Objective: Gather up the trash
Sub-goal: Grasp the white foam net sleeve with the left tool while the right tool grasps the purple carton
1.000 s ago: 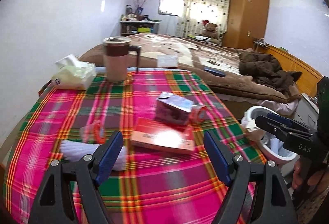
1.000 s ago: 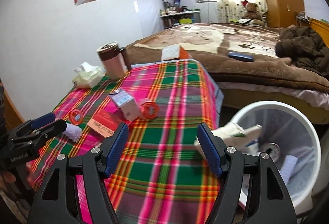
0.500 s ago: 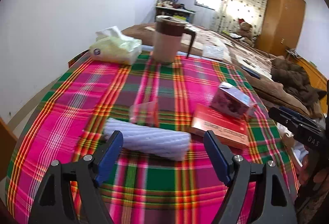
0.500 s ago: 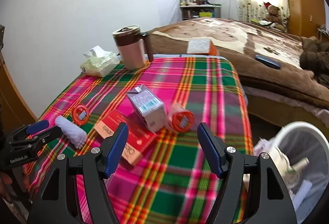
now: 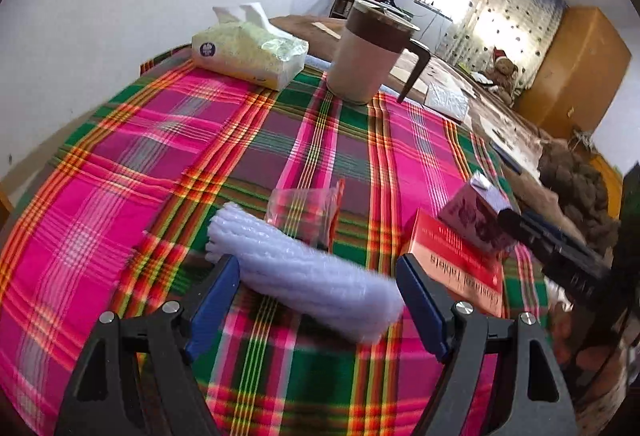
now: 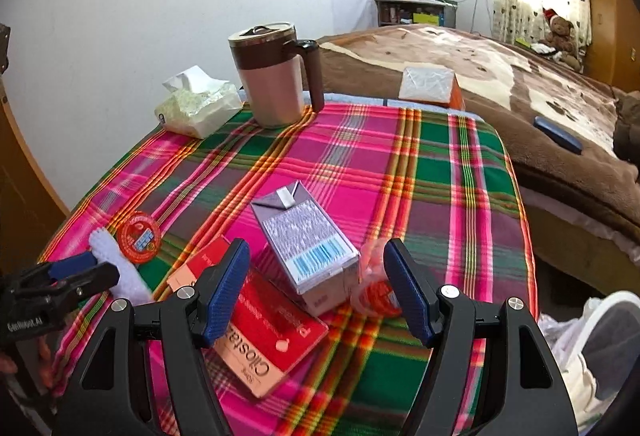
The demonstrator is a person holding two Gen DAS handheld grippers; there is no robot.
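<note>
Left gripper (image 5: pixel 318 290) spread around foam sleeve (image 5: pixel 304 272), not pinching. Right gripper (image 6: pixel 316 290) spread around carton (image 6: pixel 306 240). Far counter (image 6: pixel 440 164) bare; bin (image 6: pixel 592 348) off near-right edge.

The tabletop (image 6: pixel 440 172), under plaid cloth, carries a tissue pack (image 6: pixel 198 106) and mug (image 6: pixel 276 76) at the frame's upper left. Lower down lie a red box (image 6: pixel 268 340), foam sleeve (image 5: pixel 304 272) and two red-lidded cups (image 6: pixel 139 236).

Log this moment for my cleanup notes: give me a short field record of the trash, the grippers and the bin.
left gripper: open, straddling white foam roll
right gripper: open, over purple carton
under carton: red flat box
other trash: two clear cups with red lids
bin: lower right, beside table
not trash: mug, tissue pack
</note>
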